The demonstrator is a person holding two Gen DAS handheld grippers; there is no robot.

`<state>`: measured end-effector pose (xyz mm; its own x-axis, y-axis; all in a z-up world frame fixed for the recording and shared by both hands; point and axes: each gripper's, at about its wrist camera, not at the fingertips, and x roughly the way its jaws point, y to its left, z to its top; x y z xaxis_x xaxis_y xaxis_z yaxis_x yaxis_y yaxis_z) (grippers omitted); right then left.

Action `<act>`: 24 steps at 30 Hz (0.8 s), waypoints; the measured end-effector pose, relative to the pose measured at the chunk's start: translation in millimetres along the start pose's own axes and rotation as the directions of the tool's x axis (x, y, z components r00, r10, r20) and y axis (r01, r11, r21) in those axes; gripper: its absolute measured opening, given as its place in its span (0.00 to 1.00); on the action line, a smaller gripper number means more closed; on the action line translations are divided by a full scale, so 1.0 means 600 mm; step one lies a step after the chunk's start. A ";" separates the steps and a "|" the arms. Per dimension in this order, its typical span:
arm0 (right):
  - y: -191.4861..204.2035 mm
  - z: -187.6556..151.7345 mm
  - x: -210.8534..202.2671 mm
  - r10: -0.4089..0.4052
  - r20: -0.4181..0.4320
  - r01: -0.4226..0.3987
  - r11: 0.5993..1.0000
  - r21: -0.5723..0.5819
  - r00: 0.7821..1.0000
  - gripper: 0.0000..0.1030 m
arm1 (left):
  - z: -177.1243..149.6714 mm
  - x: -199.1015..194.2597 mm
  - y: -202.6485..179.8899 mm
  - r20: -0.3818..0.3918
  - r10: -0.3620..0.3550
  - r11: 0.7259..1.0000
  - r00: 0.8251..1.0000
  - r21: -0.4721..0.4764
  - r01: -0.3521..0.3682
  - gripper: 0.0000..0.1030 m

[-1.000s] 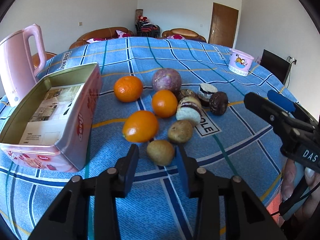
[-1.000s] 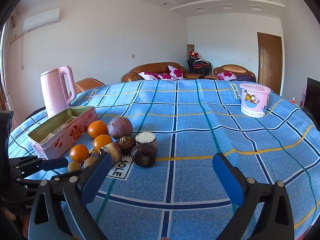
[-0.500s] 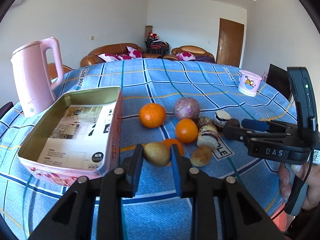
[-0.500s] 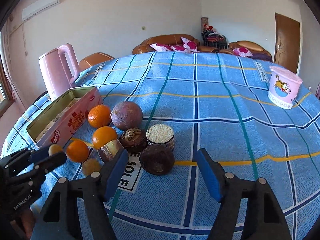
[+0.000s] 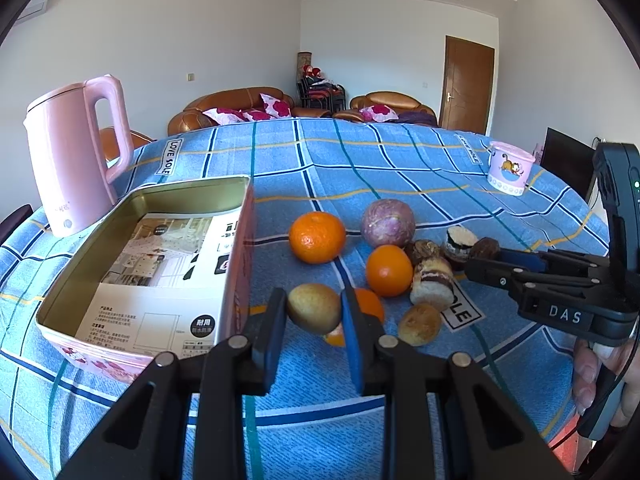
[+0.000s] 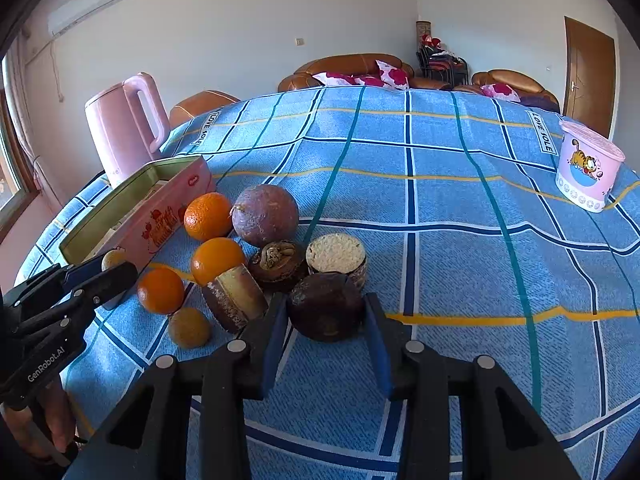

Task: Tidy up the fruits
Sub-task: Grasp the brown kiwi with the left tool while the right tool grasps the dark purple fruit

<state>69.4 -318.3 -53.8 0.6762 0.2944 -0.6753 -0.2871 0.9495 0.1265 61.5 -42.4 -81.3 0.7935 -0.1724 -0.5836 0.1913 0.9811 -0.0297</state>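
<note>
My left gripper (image 5: 314, 308) is shut on a brown kiwi (image 5: 314, 307) and holds it above the cloth, just right of the open pink tin (image 5: 168, 196). Three oranges (image 5: 317, 237), a purple round fruit (image 5: 387, 222), a second kiwi (image 5: 420, 324) and several small cakes lie on the blue cloth. My right gripper (image 6: 326, 312) has its fingers close around a dark chocolate cake (image 6: 326, 306) on the table, at the near right of the pile. The left gripper with its kiwi also shows in the right wrist view (image 6: 114, 268).
A pink kettle (image 5: 76, 152) stands behind the tin at the far left. A pink cartoon cup (image 6: 588, 164) stands at the far right of the table. Sofas and a brown door lie beyond the table.
My left gripper closed on the kiwi, lifted it and moved left toward the tin. My right gripper moved down and forward and narrowed around the dark cake.
</note>
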 end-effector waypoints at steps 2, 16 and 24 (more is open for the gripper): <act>0.001 -0.001 -0.006 -0.002 0.020 0.002 1.000 -0.004 1.000 0.39 | -0.001 0.002 0.001 -0.003 0.001 1.000 1.000 -0.002 -0.001 0.28; 0.005 -0.005 -0.034 0.009 0.133 -0.006 1.000 -0.025 0.991 0.38 | -0.005 0.001 0.000 -0.002 0.004 1.000 1.000 -0.001 -0.004 0.28; 0.010 -0.011 -0.050 0.023 0.202 -0.013 0.999 -0.051 0.979 0.38 | -0.006 -0.002 -0.001 0.014 0.013 1.000 1.000 0.013 -0.013 0.28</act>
<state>42.9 -321.9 -37.3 0.7924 0.3317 -0.5119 -0.3297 0.9390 0.0982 58.5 -42.4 -83.3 0.8038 -0.1608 -0.5727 0.1884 0.9820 -0.0114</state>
